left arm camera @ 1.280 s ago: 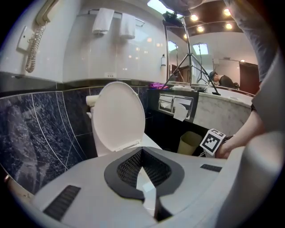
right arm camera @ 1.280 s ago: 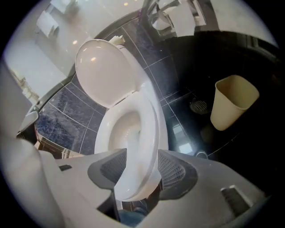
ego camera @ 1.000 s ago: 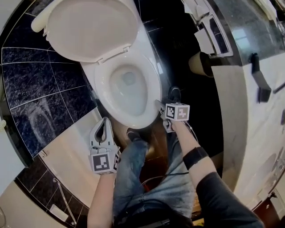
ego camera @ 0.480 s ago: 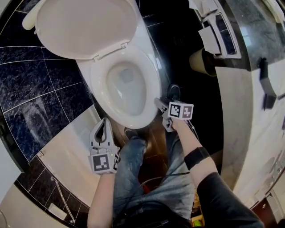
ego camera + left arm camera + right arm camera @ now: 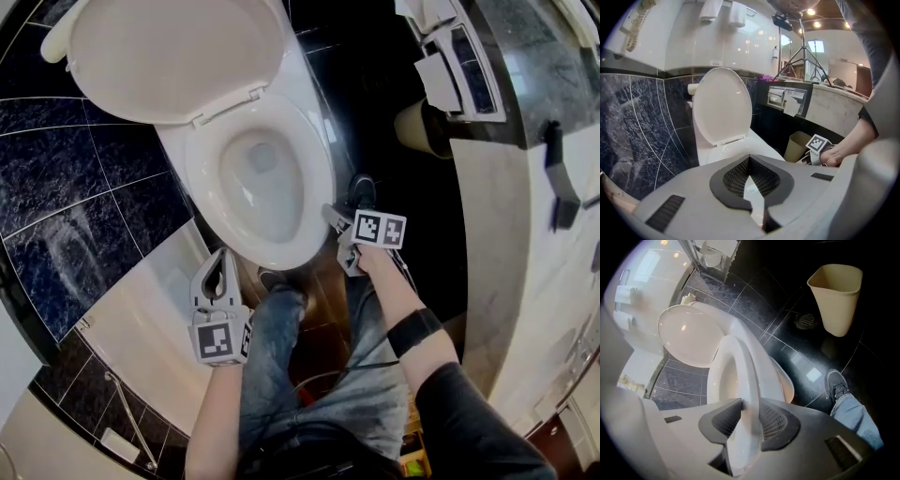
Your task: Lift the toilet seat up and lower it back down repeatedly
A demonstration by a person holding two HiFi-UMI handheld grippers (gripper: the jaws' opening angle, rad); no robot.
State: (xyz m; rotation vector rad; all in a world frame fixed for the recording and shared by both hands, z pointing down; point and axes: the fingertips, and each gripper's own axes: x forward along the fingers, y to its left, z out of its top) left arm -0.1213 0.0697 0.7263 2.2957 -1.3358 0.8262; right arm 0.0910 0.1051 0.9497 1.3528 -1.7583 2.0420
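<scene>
Starting at your left, the dark marbled wall point(image 5: 66, 178) runs close along the toilet's side, with only a narrow strip of room between tile and bowl. Your left gripper point(image 5: 223, 255) hangs off the bowl's front-left edge, near it but not touching. Its jaws are together at the tips with nothing between them.

Next comes the lid point(image 5: 173, 56), which stands up and back. Below it, the toilet seat point(image 5: 200, 178) lies down on the bowl, or very nearly so. I cannot tell whether its front has lifted off the rim.

At the seat's front-right edge sits your right gripper point(image 5: 744, 420). Its jaws have just been closing, and the seat's rim runs straight between them, filling the gap from pad to pad. They are clamped on that edge, one jaw inside the ring and one outside.

Just beside that gripper your shoe point(image 5: 361, 192) stands on the dark floor point(image 5: 787, 329). Farther right there is open floor before the beige bin point(image 5: 836, 296), which stands well apart from the bowl. Beyond it, the pale counter front point(image 5: 506, 216) closes off that side.
</scene>
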